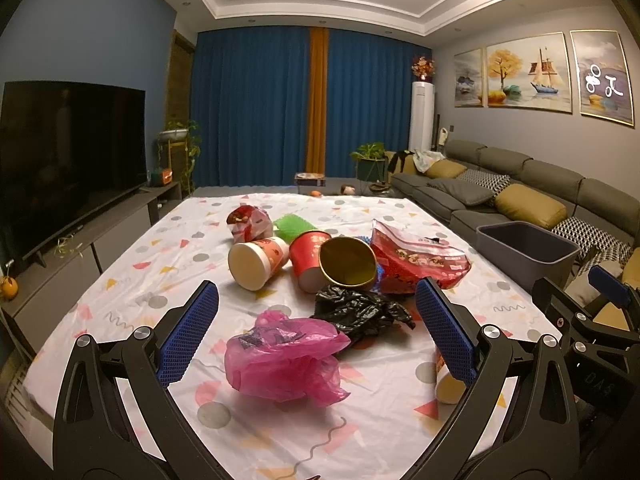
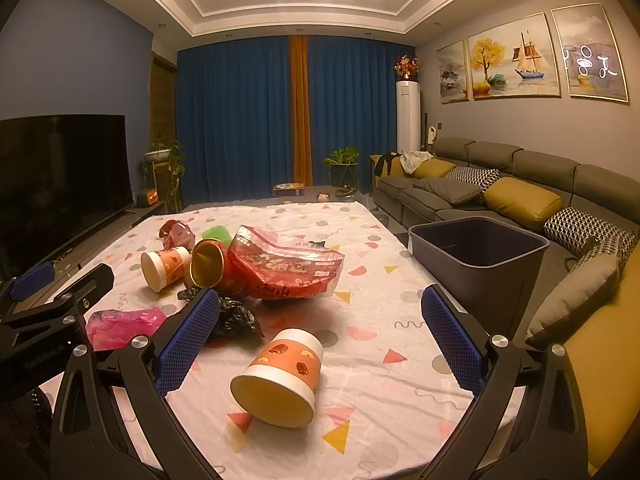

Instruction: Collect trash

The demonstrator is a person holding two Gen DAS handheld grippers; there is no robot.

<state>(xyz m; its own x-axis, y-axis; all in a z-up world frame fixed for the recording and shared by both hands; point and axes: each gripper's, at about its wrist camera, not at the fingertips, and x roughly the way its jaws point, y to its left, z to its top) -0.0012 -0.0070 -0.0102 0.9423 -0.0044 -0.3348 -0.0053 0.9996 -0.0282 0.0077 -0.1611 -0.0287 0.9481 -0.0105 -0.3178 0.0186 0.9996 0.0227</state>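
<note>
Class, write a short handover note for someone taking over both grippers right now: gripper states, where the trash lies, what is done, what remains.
Left gripper: open, empty, facing the pink plastic bag.
Right gripper: open, empty, facing a tipped orange paper cup.
Farther along the tablecloth lies a pile: black bag, red snack bag, gold-lined red cup, second orange cup, a small red wrapper and something green.
The grey bin stands off the table's right edge; no trash shows in the part of its inside in view.
Done: nothing collected as far as can be seen. Left: every item.
</note>
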